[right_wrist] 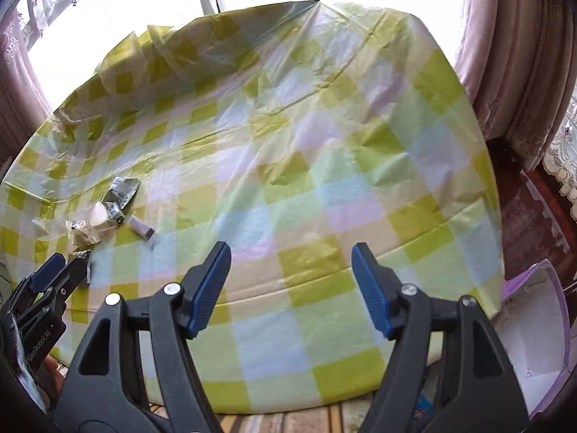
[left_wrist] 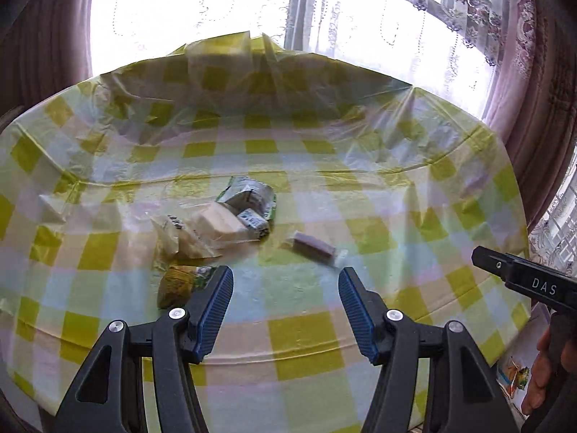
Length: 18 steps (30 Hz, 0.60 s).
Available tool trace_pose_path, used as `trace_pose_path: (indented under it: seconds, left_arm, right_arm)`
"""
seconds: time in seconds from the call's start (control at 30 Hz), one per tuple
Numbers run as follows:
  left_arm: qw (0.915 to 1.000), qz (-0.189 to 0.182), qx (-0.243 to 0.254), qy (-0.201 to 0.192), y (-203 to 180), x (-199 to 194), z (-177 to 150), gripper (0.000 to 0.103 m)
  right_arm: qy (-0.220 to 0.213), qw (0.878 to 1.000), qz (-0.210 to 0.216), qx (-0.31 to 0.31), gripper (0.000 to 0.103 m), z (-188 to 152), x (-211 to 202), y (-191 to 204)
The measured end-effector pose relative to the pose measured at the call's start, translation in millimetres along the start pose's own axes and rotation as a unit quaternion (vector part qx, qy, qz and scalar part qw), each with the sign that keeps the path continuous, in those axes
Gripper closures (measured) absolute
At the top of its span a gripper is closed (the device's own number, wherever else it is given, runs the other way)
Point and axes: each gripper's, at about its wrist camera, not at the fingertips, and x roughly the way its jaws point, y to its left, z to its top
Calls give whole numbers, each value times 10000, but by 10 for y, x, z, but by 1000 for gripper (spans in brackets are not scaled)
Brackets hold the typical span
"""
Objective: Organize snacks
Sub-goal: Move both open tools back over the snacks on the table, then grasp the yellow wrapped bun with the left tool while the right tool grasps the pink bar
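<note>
Several wrapped snacks lie on a table with a yellow-green checked cloth. In the left wrist view there is a silver-green packet, a pale cream bar, a crumpled clear wrapper, a yellow-green snack and a brown bar in clear wrap. My left gripper is open and empty, just short of the snacks. My right gripper is open and empty over bare cloth, right of the snack cluster. The brown bar also shows there.
A window with lace curtains stands behind the table. The cloth is bunched up at the far edge. A white and lilac box sits below the table's right edge. Pink drapes hang at the right.
</note>
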Motion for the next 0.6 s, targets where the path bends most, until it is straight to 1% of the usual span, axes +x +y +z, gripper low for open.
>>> trace_pose_path:
  seconds: [0.13,0.23,0.3,0.37,0.43,0.6]
  left_arm:
    - [9991,165,-363,136,474,101,21,42]
    - [9979,137,-567,278,695,195,17,42]
    - [9974,124,-607,379,762,254,8,42]
    - [9968,193,-582,506,784,310,-5,42]
    - [9958,239,-593,659,808,392,-15,42]
    - [9944,346,-438,899,802,567,-21,42]
  right_arm:
    - [77,9988,237,-429,30,41,188,493]
    - [172,9968,400,-671,30,67,326,753]
    - [189,9951,460,-857,30,69,376,902]
    - [227,9929,507,-1056,29,73,424,1030]
    - [301,9900,562,-1256,27,80,496,1148]
    - [440,9841,512,-1640,27,98,692,1340]
